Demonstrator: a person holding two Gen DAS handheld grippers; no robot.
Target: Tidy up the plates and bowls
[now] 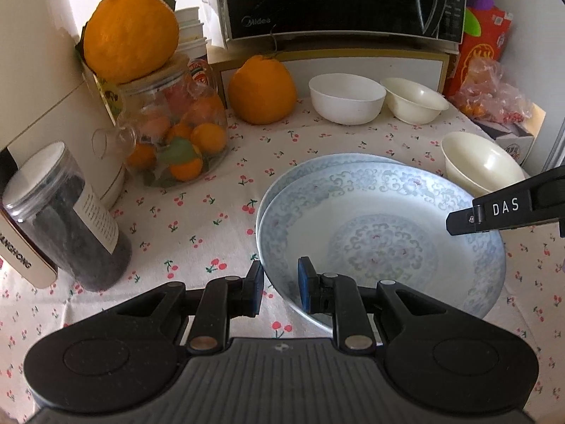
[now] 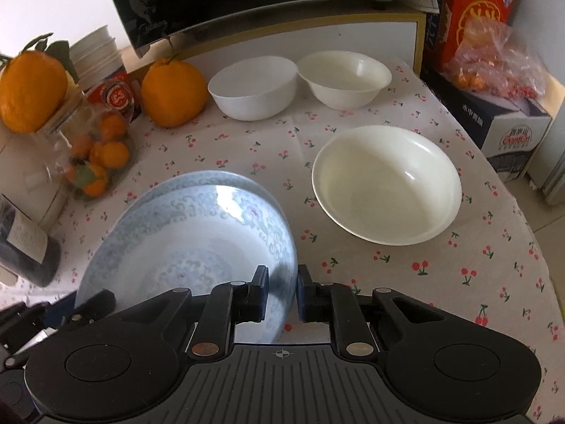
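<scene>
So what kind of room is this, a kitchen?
Probably a home kitchen or dining corner: a microwave stands behind a table with a cherry-print cloth, with bowls, patterned plates and big oranges on it.

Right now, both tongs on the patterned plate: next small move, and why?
Probably lower it level onto the second patterned plate beneath. Left tongs and right tongs each pinch the top plate at opposite rims, and it looks tilted and offset over the lower one. The three bowls stand apart, untouched.
</scene>
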